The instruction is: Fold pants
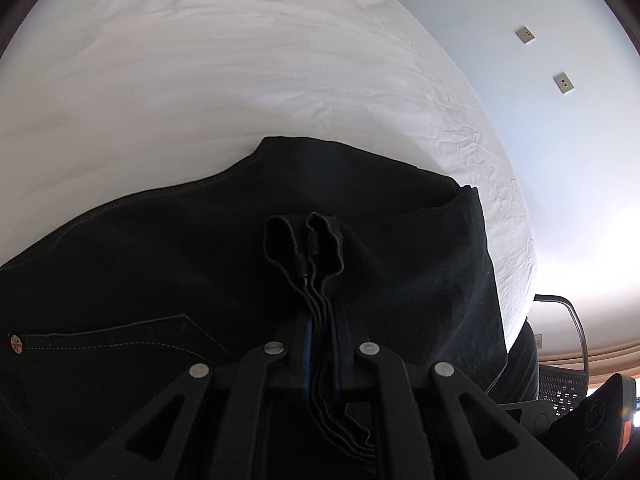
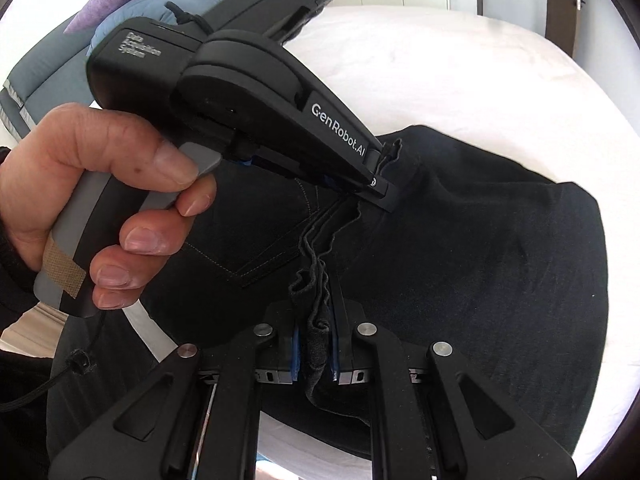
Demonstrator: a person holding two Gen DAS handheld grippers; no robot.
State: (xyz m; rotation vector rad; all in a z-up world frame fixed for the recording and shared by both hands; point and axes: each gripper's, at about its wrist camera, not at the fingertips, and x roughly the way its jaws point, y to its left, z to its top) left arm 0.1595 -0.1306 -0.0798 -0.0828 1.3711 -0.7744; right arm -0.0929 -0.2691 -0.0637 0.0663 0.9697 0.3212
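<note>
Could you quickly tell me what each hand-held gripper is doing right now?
Left hand-held gripper: closed on the black pants hem.
Right hand-held gripper: closed on the same hem.

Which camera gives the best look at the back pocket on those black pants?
The right wrist view: the pocket shows its pointed bottom and stitched seams on the pants, beside the left gripper. The left wrist view catches only the pocket's stitched edge and a rivet, stretched at the frame's edge.
</note>
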